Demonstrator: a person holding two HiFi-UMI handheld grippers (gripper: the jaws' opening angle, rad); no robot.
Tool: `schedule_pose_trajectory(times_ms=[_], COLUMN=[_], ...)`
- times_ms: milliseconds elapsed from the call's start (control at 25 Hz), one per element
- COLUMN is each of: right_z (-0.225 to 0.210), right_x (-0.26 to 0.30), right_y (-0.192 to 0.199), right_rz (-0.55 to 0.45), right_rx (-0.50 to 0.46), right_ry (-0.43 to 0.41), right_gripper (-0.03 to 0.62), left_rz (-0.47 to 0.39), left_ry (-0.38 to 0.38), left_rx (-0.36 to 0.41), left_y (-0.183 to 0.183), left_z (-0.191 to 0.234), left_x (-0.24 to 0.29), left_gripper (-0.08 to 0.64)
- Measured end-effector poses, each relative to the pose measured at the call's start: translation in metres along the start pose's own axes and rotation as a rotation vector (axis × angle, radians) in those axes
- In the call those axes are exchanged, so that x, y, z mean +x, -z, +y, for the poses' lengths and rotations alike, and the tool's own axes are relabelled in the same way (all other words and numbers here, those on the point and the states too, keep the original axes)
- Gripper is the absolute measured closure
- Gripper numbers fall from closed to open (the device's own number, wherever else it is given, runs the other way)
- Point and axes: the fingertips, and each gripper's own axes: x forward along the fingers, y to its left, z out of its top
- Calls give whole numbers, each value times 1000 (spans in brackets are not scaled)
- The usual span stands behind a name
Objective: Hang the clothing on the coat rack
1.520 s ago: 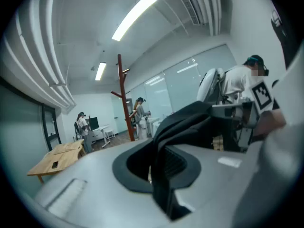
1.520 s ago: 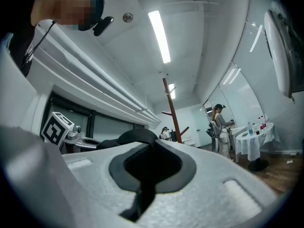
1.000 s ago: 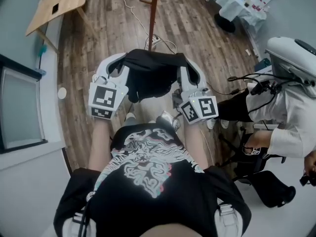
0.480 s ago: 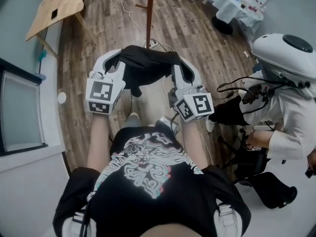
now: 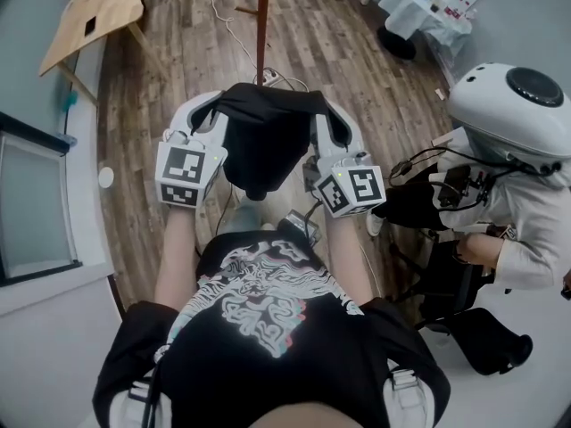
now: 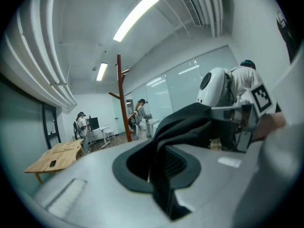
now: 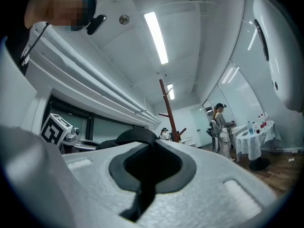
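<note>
Slack in the black garment [image 5: 265, 145] has sagged lower between the two tongs than a second ago, and the person in a white helmet [image 5: 516, 114] at right shows more fully in the head view. Both tongs are clenched on the cloth. The left tongs [image 5: 214, 114] pinch one end, with the fabric running out through their closed jaws toward the other hand, and the right tongs [image 5: 326, 119] grip the opposite end. The garment is held in the air at chest level over the wooden floor [image 5: 169, 69]. It is stretched crosswise from hand to hand, so its long axis lies square to the way ahead. The coat rack [image 5: 261, 20] stands straight in front, beyond the cloth and well apart from it. Its upright pole lines up roughly with the gap between the hands, so neither hand is clearly nearer. Seen from the left tongs, the rack's pegs branch off high on the pole, above the held cloth. The coming move likely calls for carrying the garment forward and lifting it onto a peg.
</note>
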Motion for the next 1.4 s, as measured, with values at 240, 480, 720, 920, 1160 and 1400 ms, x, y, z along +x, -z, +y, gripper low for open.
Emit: schedule_pose_trajectory(times_ms=[240,480,720,920,1160,1400], right_z=[-19,-33,-50,-59,-76,-89], right_x=[12,33,66,105,142,183], right_y=[9,17,16,19,20,27], right_rz=[-3,0,16,15,20,23], right_rx=[10,24,11,-3,-9,6], right_ry=[1,0,-5,-15,-18,10], right_gripper=[591,591,591,591,591,591], left_rz=[-8,-1,-17,-34,-37,-35], left_ry=[17,13,-1,-12,-23,8], left_rx=[10,16,-8,-23,-36,-50], left_y=[-1,1,-5,-6,-10,-9], left_z=[3,20,44,74,100,131], left_x=[18,44,78,102,134,164], left_gripper=[553,554,554,553,553,553])
